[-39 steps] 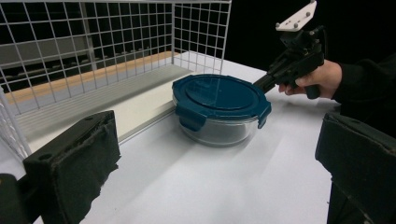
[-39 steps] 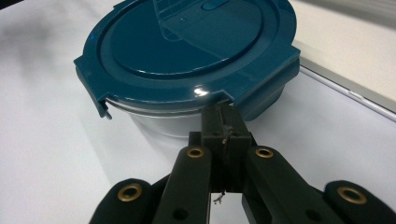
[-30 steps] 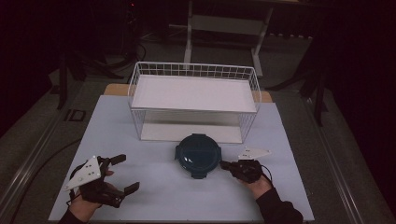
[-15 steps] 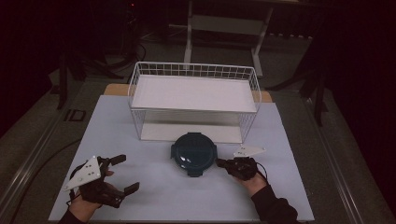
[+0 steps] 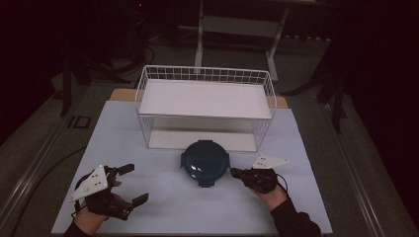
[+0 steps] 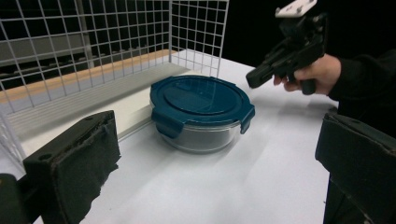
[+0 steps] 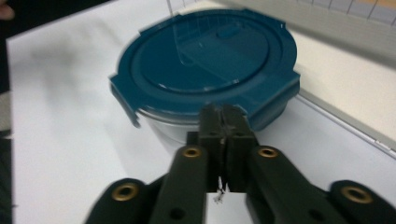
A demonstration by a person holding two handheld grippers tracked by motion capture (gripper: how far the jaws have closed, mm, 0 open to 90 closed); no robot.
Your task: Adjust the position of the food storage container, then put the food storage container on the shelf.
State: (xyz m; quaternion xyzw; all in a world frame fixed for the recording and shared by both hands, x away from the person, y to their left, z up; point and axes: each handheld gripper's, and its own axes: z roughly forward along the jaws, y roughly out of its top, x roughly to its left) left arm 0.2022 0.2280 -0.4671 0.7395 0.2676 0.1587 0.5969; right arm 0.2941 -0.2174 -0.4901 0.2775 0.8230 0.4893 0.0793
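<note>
Right gripper (image 7: pixel 223 112): jaws pressed together, pad against pad, with nothing between them. Their tips point straight at the container (image 5: pixel 204 162), which lies directly ahead. In the right gripper view the tips sit level with the glass wall just under the blue lid's (image 7: pixel 205 60) rim, between two of its latch tabs; whether they touch the rim cannot be told.

Left gripper (image 5: pixel 112 190): jaws spread wide, nothing held. The container stands well ahead of them and off to the right-hand jaw's side, with bare table (image 5: pixel 158 197) between.

The container is round, so no long axis governs approach; the four latch tabs are the only features that set an angle.

Beyond the container, on the side away from both grippers, stands the white wire basket (image 5: pixel 205 75), its front just behind the lid.

Judgement: the right gripper is much the nearer and is aligned for contact at the rim.
</note>
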